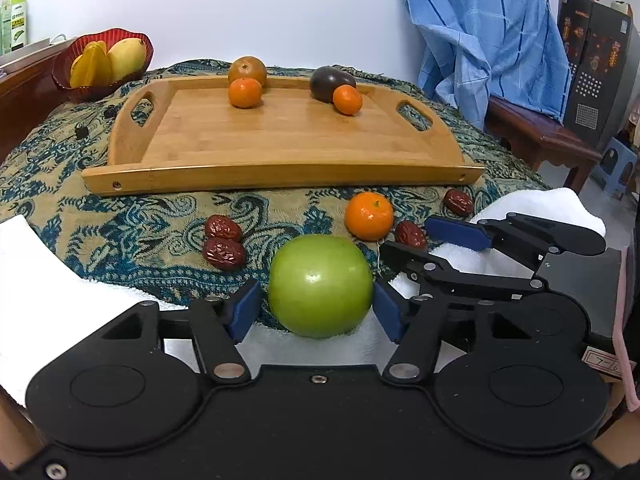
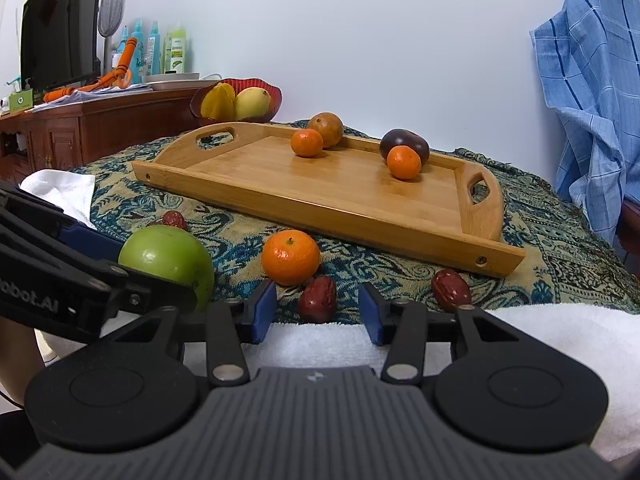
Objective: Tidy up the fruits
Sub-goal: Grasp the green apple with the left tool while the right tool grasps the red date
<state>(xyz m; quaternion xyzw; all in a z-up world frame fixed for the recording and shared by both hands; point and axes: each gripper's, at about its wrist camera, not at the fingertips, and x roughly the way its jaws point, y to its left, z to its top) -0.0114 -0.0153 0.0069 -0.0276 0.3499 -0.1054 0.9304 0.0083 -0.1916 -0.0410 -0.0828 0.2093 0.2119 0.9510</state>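
A green apple [image 1: 320, 285] sits between the blue pads of my left gripper [image 1: 316, 312]; the right pad touches it, a thin gap shows at the left pad. It also shows in the right wrist view [image 2: 168, 258]. My right gripper [image 2: 318, 312] is open and empty, a red date [image 2: 318, 300] just ahead between its fingers. A loose tangerine [image 1: 369, 216] [image 2: 291, 257] and several dates lie on the patterned cloth. The wooden tray [image 1: 280, 148] [image 2: 340, 196] holds two tangerines, a brown round fruit [image 1: 247, 69] and a dark purple fruit [image 1: 330, 83].
A red bowl [image 1: 64, 68] with a starfruit and a mango stands behind the tray's left end. White towels [image 1: 48, 300] [image 2: 520, 340] lie along the near table edge. A blue cloth [image 1: 480, 32] hangs at right. A wooden cabinet [image 2: 80, 128] with bottles stands at left.
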